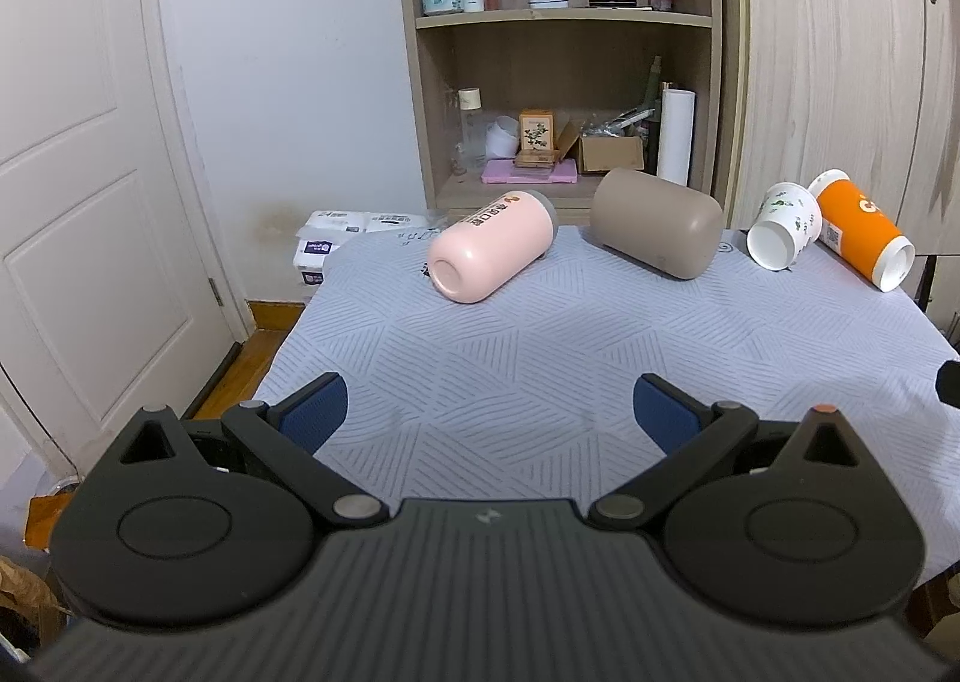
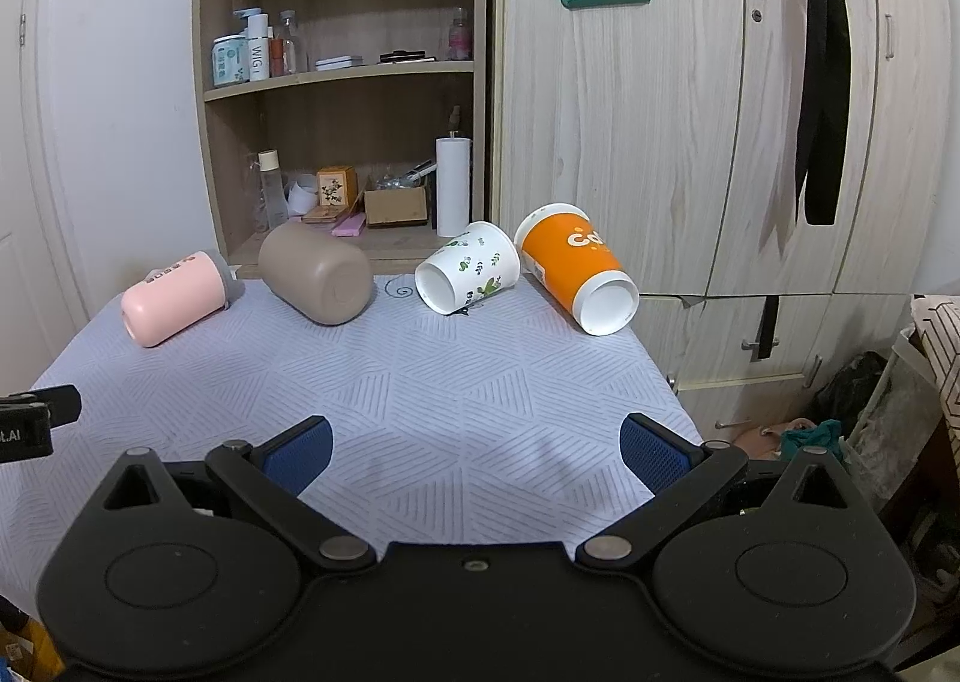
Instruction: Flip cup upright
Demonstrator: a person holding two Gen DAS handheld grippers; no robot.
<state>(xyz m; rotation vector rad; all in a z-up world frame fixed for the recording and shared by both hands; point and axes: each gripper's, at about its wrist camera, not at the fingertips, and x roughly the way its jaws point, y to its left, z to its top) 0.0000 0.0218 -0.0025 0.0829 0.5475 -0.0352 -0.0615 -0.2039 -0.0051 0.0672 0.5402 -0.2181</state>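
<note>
Several cups lie on their sides along the far edge of the table: a pink cup (image 1: 489, 247) (image 2: 174, 299), a taupe cup (image 1: 657, 231) (image 2: 317, 273), a white leaf-print paper cup (image 1: 783, 225) (image 2: 468, 276) and an orange paper cup (image 1: 861, 238) (image 2: 576, 269). My left gripper (image 1: 489, 412) is open and empty above the near part of the table, well short of the cups. My right gripper (image 2: 474, 451) is open and empty too, near the table's front right.
The table has a pale blue patterned cloth (image 1: 540, 340) (image 2: 420, 370). Behind it stand an open wooden shelf (image 1: 564, 52) with bottles and boxes, and wardrobe doors (image 2: 690, 112). A white door (image 1: 78, 172) is at the left. Clutter lies on the floor at the right (image 2: 840, 412).
</note>
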